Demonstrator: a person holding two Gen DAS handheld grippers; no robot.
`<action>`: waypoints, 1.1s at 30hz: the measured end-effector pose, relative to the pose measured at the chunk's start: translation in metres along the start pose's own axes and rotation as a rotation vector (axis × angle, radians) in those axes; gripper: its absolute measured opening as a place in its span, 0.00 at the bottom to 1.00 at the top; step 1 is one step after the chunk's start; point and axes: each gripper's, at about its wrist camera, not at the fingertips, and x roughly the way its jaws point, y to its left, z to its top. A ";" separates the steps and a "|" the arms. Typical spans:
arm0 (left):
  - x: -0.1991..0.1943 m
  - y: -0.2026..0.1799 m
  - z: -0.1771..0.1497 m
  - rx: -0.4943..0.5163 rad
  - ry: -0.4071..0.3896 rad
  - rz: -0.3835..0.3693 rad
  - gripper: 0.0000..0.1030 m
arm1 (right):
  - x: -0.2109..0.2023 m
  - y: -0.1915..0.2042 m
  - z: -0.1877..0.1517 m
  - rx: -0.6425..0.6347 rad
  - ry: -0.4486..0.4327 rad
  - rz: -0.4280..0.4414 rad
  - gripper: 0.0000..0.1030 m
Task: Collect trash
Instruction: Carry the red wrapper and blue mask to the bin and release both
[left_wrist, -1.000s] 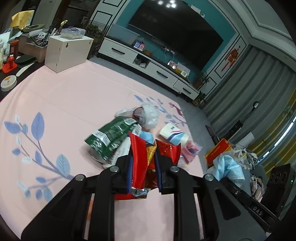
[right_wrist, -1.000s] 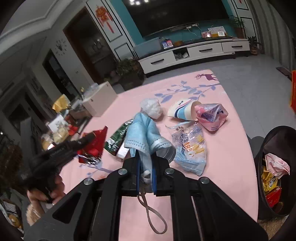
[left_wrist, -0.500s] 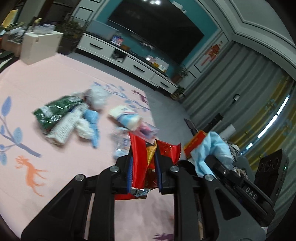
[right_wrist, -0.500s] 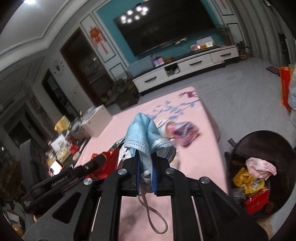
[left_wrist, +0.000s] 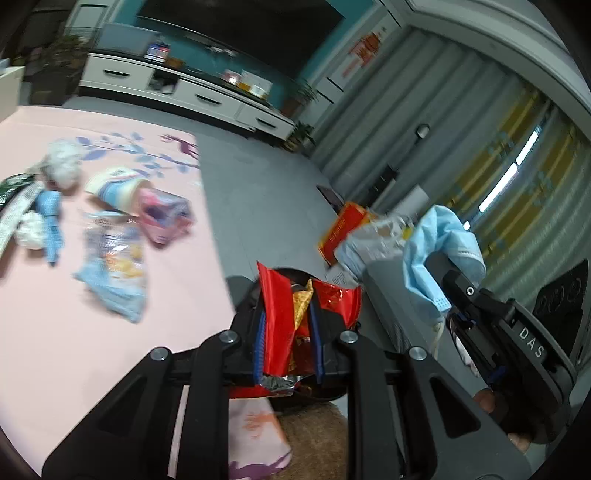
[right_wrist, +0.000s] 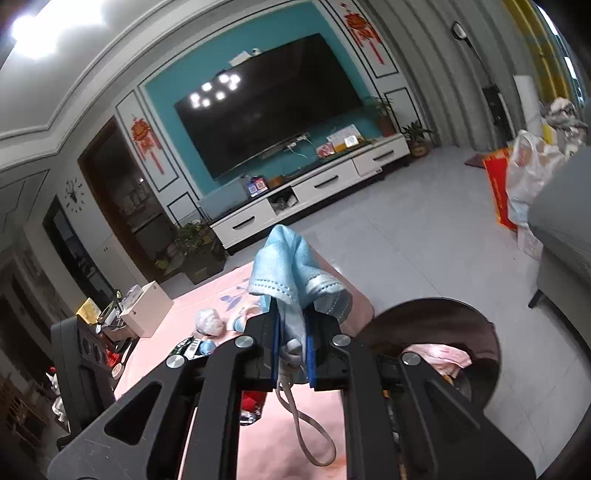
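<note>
- Trash is split three ways: two pieces are held in the grippers, more lies on the pink tablecloth (left_wrist: 110, 332), and some sits in the dark round bin (right_wrist: 476, 332).
- The left gripper (left_wrist: 287, 314), low centre of the left wrist view, is clamped on a red foil wrapper (left_wrist: 275, 317) that stands up between its blue pads.
- The right gripper (right_wrist: 291, 332), low centre of its own view, is pinched on a blue face mask (right_wrist: 288, 266); the mask's ear loop (right_wrist: 306, 432) hangs below the jaws.
- In the left wrist view the same mask (left_wrist: 436, 251) shows at right, held by the right gripper (left_wrist: 458, 295).
- At left of that view, blurred, lie a paper cup (left_wrist: 110, 184) on its side, a pink packet (left_wrist: 166, 218) touching it, a pale blue snack bag (left_wrist: 110, 269) and a white crumpled wad (left_wrist: 64, 166).
- The bin, lower right of the right wrist view, holds a pink wrapper (right_wrist: 443, 356).
- A television (right_wrist: 269, 99) hangs on the teal wall, upper centre of the right wrist view.
</note>
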 end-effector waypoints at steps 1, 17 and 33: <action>0.008 -0.008 -0.002 0.013 0.015 -0.009 0.20 | -0.001 -0.005 0.001 0.007 -0.003 -0.018 0.13; 0.121 -0.044 -0.028 0.060 0.217 -0.067 0.20 | 0.041 -0.111 -0.013 0.196 0.174 -0.226 0.19; 0.173 -0.047 -0.044 0.081 0.296 -0.004 0.23 | 0.069 -0.143 -0.024 0.262 0.265 -0.283 0.22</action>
